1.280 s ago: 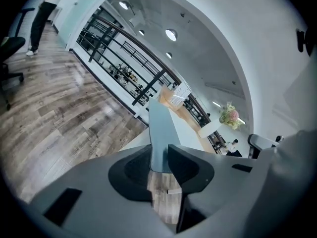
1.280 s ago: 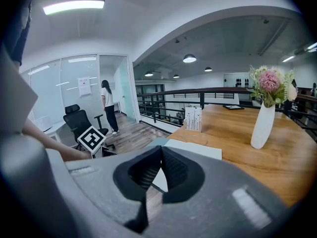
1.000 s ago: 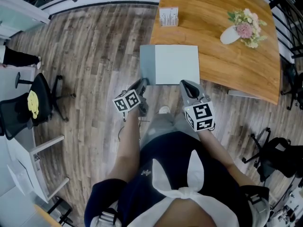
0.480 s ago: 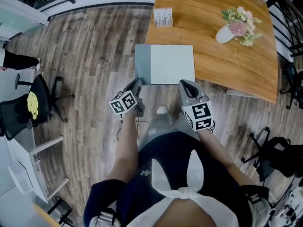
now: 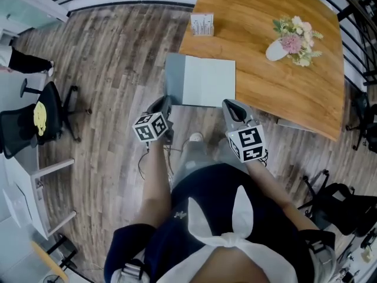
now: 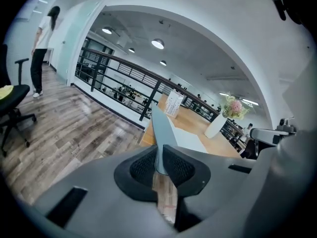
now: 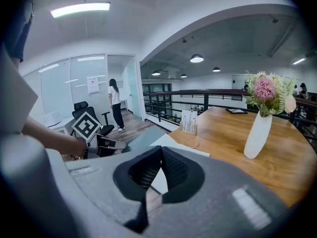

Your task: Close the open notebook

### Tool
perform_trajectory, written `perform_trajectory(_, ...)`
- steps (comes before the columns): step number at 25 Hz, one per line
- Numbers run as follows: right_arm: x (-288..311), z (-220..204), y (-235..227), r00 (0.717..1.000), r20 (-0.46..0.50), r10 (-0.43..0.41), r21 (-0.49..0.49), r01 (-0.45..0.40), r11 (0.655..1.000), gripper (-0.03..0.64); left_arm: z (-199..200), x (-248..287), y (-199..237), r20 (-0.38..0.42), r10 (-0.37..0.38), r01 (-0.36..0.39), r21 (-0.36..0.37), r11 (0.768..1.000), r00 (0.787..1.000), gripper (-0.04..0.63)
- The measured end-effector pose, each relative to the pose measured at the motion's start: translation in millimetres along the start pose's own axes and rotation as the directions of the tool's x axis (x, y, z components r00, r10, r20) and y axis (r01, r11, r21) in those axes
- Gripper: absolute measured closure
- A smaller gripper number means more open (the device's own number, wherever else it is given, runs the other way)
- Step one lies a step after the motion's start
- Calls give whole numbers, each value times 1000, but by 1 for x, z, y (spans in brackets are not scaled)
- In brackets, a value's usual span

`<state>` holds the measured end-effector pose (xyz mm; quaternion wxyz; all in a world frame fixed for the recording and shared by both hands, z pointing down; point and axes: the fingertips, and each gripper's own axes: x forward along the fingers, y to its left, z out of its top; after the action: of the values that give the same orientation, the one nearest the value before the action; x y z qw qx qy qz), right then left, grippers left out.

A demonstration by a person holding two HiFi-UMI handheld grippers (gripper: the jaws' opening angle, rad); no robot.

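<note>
Notebook (image 5: 207, 81) lies open on the near left corner of the wooden worktop (image 5: 259, 13), white page up, with its left side hanging past the worktop edge over the floor. Its grey cover (image 5: 172, 78) looks tilted up rather than flat. The left gripper (image 5: 164, 104) is pinching that cover's near edge. Its jaws have just been closing, and the thin sheet sits edge-on between the pads (image 6: 173, 165). The right gripper (image 5: 231, 106) is at the notebook's near right edge with its jaws pressed together and nothing visible between them. Can't tell from here whether it touches the page. A small card stand (image 5: 202, 23) sits just beyond the notebook, and a white vase of flowers (image 5: 288, 40) is well off to the right. A black office chair (image 5: 38, 125) is on the floor far left.
</note>
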<state>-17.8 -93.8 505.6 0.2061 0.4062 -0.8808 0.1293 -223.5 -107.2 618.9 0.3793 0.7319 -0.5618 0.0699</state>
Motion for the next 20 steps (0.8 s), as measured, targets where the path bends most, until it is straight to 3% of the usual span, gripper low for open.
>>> perform_trajectory(20,-16,6,-21,998,22,57,-38,-56,998,620,15,-14,-46,53,59,-63,83,995,997,549)
